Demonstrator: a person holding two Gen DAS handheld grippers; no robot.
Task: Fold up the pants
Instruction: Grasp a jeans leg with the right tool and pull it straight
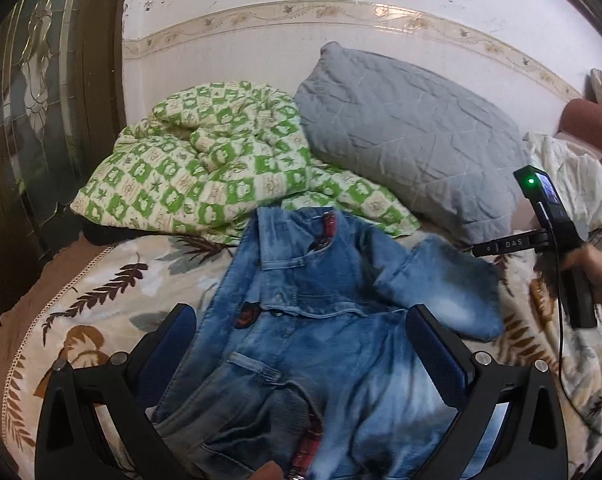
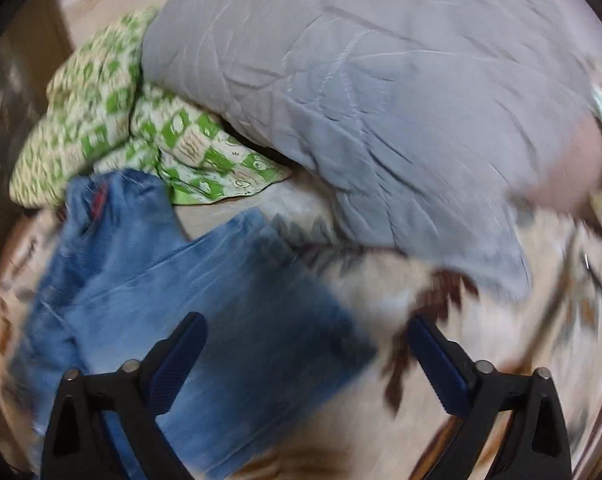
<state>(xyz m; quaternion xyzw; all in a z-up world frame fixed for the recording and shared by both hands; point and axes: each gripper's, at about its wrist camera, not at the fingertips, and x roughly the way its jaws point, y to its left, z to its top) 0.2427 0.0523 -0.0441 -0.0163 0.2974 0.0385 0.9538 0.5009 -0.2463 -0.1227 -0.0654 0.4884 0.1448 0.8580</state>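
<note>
Blue denim pants point(image 1: 325, 320) lie bunched on the bed, waistband toward the far side, one leg end folded out to the right. My left gripper point(image 1: 301, 320) is open, its jaws spread wide just above the pants' middle. My right gripper point(image 2: 305, 328) is open and empty above the leg end of the pants point(image 2: 205, 300); this view is motion-blurred. The right gripper's body point(image 1: 557, 240) shows at the right edge of the left wrist view, held in a hand.
A green checkered blanket point(image 1: 205, 160) and a grey quilted pillow point(image 1: 413, 136) lie behind the pants against the white wall. The leaf-print bedsheet point(image 1: 101, 300) covers the bed. A dark glass door point(image 1: 41, 100) stands at the left.
</note>
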